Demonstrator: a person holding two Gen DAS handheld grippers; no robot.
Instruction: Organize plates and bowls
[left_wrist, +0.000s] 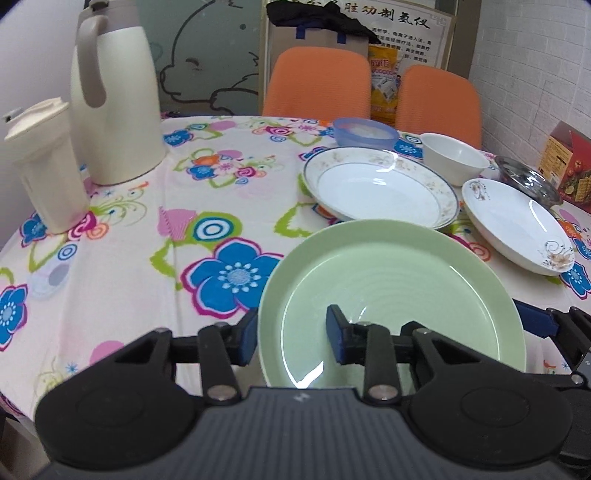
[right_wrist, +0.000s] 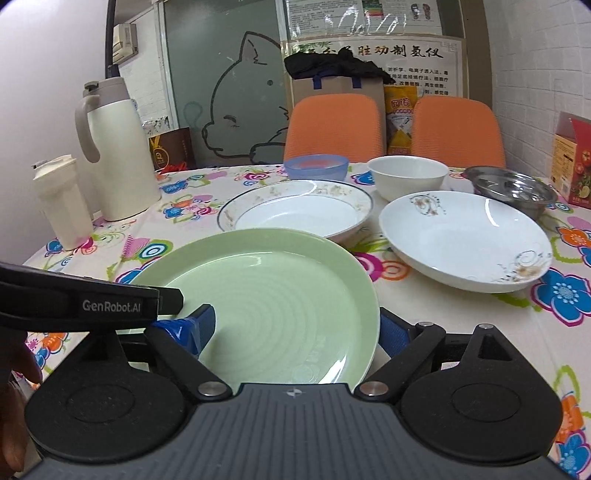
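A green plate sits at the near table edge. My left gripper is open, its two fingers straddling the plate's left rim, one outside and one over the well. My right gripper is open and straddles the plate's right rim the same way. Behind the green plate lies a gold-patterned rimmed plate. To the right lies a white flower plate. Further back stand a blue bowl, a white bowl and a steel bowl.
A cream thermos jug and a cream lidded cup stand at the left on the flowered tablecloth. Two orange chairs stand behind the table. A red box is at the far right.
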